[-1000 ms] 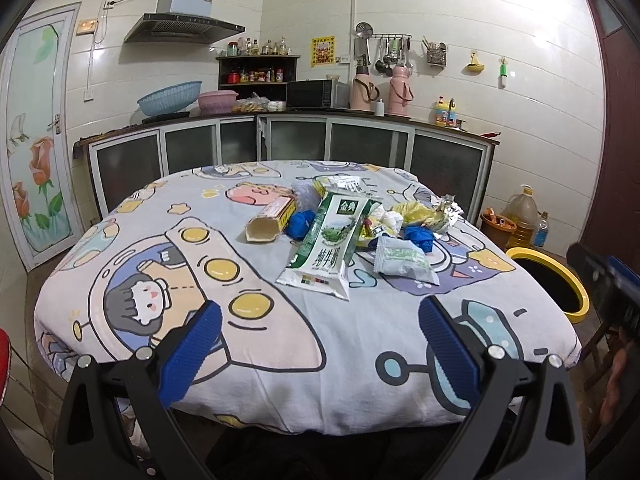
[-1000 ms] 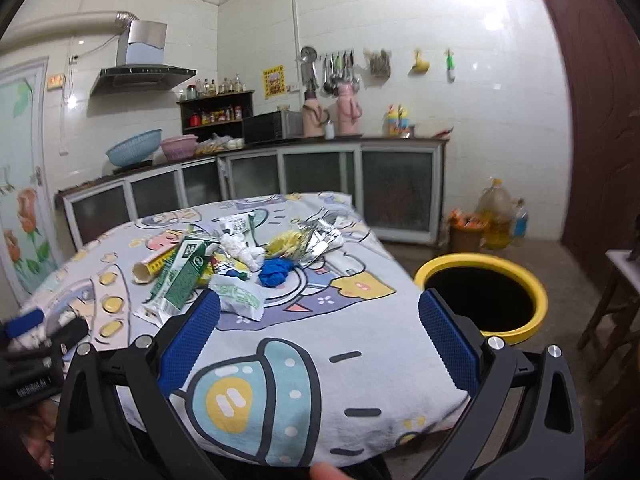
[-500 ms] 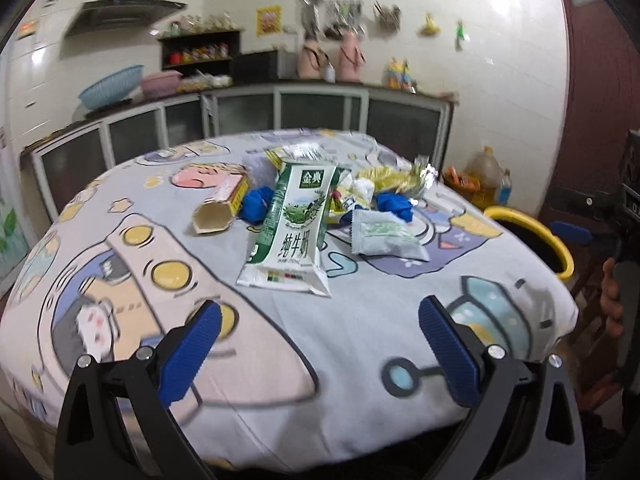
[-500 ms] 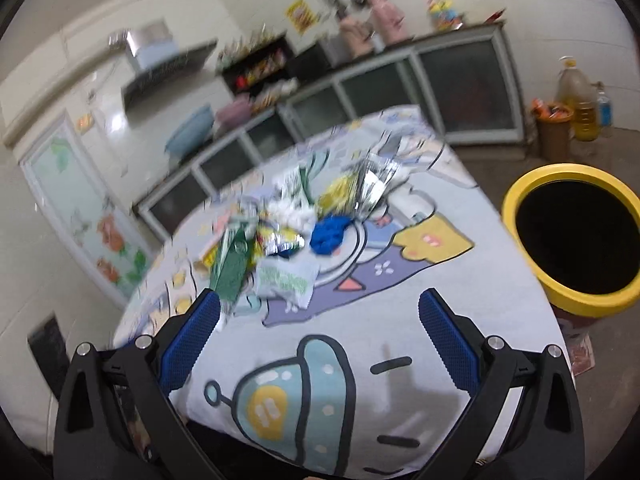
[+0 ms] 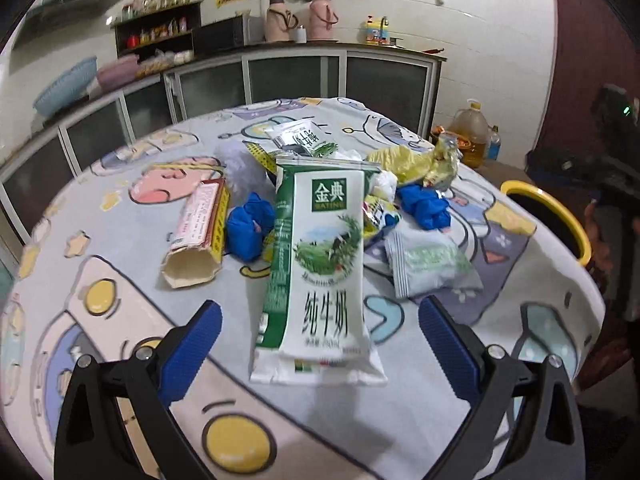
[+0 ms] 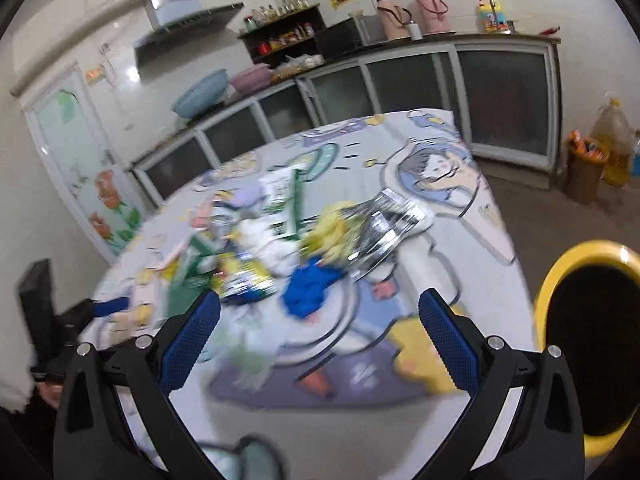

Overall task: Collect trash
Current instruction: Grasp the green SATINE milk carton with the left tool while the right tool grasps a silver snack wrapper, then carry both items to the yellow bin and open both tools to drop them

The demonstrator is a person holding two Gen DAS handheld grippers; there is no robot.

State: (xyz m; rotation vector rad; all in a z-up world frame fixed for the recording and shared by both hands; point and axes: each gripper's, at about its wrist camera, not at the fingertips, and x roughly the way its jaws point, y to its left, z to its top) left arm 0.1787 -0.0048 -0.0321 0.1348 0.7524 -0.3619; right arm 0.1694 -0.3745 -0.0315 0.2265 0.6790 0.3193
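**Both grippers hanging wide open over the littered tabletop**

The left gripper [image 5: 320, 340] is hovering above the near part of the tabletop [image 5: 460, 412], its blue-padded jaws spread wide and gripping nothing. Directly ahead, between the two pads, a green-and-white milk carton [image 5: 320, 276] is lying flat on the cartoon-print cloth with its bottom end nearest the camera. To the left of it a pink-and-yellow cardboard box [image 5: 198, 236] is lying with its open end facing near, and a crumpled blue glove [image 5: 248, 230] is sitting between box and carton. To the right of the carton a pale green wipe packet [image 5: 428, 264] is resting, with a second blue glove [image 5: 426, 208] just beyond it and a yellow plastic bag [image 5: 408, 162] farther back. A small green-printed wrapper [image 5: 304, 138] is lying at the far edge of the pile.

The right gripper [image 6: 320, 336] is likewise standing fully open and holding nothing, looking across the right side of the same tabletop. Its view is blurring heavily, so the pile is showing only as smears: a blue glove [image 6: 310, 290] is sitting near the middle, and a silver foil wrapper [image 6: 386, 222] is lying beyond it to the right. The yellow-rimmed trash bin [image 6: 560, 276] is standing on the floor just beside the tabletop's right edge, its dark mouth facing up.
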